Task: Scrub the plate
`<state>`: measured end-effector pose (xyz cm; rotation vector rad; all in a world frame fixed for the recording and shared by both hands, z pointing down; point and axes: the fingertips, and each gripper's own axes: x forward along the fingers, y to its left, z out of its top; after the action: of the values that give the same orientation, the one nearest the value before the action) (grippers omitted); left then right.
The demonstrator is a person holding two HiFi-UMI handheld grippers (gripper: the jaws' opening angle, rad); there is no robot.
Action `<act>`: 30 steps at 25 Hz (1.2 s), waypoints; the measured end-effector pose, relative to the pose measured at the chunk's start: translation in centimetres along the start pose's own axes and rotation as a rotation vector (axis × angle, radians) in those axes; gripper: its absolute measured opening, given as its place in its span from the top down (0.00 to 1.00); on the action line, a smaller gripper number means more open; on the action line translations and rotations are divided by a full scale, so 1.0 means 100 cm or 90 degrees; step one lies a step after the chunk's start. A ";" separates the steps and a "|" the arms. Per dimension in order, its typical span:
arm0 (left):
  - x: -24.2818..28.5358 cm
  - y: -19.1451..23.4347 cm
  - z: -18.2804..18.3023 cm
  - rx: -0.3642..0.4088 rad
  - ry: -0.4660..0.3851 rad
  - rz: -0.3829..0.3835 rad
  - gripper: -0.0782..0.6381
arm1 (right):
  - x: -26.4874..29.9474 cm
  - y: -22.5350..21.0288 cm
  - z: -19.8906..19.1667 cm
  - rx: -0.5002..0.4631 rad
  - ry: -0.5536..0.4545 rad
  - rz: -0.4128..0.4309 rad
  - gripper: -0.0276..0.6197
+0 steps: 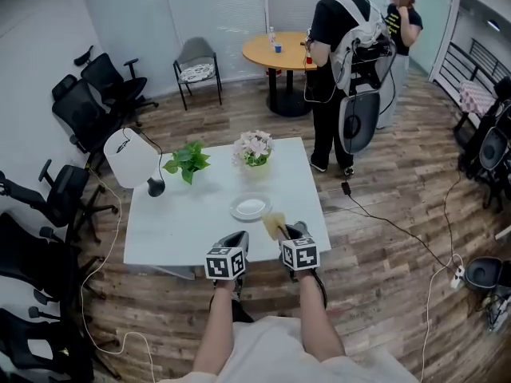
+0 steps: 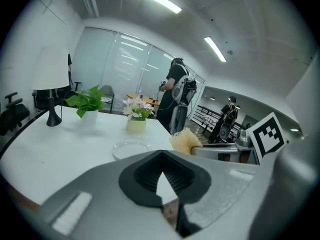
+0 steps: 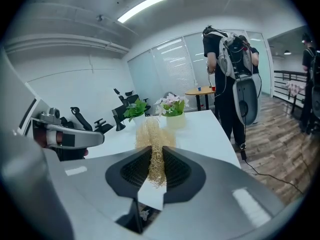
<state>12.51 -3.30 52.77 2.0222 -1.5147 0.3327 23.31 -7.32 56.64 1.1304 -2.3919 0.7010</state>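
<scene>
Toward the table's (image 1: 172, 226) far edge, a white pot (image 2: 89, 118) holds a leafy plant (image 1: 188, 160), and a pale pot (image 2: 136, 125) holds flowers (image 1: 254, 144). The bare plate (image 1: 251, 207) lies near the near edge, right of middle. Only its own view shows the left gripper (image 2: 161, 156) clenched on nothing. The right gripper (image 3: 155, 156) grasps a straw-coloured scrubber (image 3: 152, 136), which sits just beside the plate in the head view.

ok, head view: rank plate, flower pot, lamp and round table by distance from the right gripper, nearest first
From the right gripper, which holds the scrubber:
1. Plate: just ahead, slightly left.
2. Flower pot: near the far edge of the white table.
3. Lamp: far left corner of that table.
4. Round table: across the room.
</scene>
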 end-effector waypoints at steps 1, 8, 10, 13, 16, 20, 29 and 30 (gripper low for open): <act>-0.004 -0.005 -0.005 -0.002 -0.002 0.002 0.89 | -0.006 0.000 -0.005 0.001 0.000 0.001 0.82; -0.033 -0.020 -0.034 -0.015 -0.021 0.019 0.89 | -0.045 0.008 -0.030 0.008 -0.020 0.011 0.82; -0.039 -0.016 -0.043 -0.029 -0.025 0.029 0.89 | -0.052 0.012 -0.040 0.002 -0.013 0.015 0.83; -0.045 -0.019 -0.055 -0.039 -0.025 0.036 0.89 | -0.061 0.014 -0.053 -0.007 -0.002 0.015 0.82; -0.047 -0.027 -0.063 -0.033 -0.023 0.033 0.89 | -0.067 0.016 -0.059 -0.014 -0.001 0.011 0.83; -0.052 -0.031 -0.065 -0.022 -0.022 0.029 0.89 | -0.072 0.020 -0.058 -0.016 -0.008 0.014 0.83; -0.062 -0.024 -0.049 -0.003 -0.032 0.033 0.89 | -0.067 0.035 -0.044 -0.040 -0.013 0.020 0.83; -0.063 -0.024 -0.048 0.000 -0.032 0.033 0.89 | -0.067 0.036 -0.042 -0.040 -0.016 0.019 0.83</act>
<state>13.44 4.90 52.64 2.0078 -1.6002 0.3059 25.02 1.06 55.34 1.0861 -2.4380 0.6195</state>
